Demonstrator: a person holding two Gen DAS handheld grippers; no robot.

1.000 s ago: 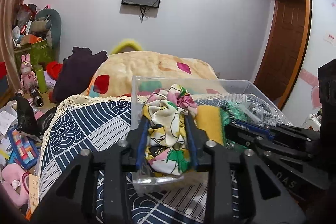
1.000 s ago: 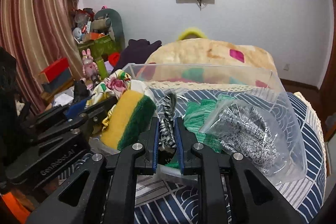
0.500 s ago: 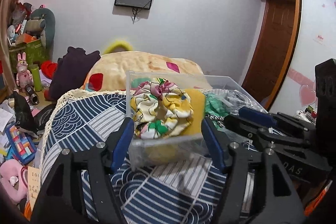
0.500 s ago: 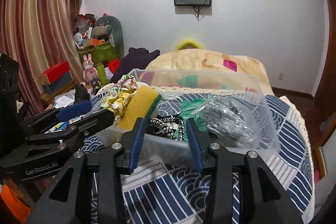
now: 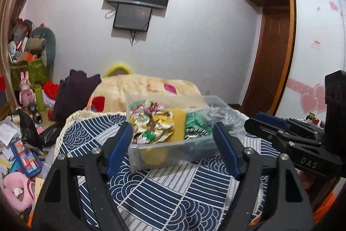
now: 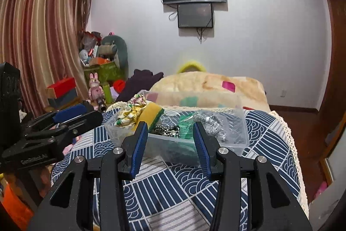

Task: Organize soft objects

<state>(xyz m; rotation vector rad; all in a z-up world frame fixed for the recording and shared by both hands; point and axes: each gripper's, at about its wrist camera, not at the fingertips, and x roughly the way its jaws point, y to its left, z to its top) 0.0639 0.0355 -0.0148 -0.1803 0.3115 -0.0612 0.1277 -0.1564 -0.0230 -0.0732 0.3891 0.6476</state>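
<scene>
Soft objects fill the clear bin straight ahead of both my grippers; left gripper and right gripper have just been opening, nothing between them.

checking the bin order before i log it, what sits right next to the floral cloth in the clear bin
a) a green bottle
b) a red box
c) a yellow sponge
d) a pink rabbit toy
c: in the left wrist view the yellow sponge stands directly beside the floral cloth inside the clear bin; the other items are not in the bin.
</scene>
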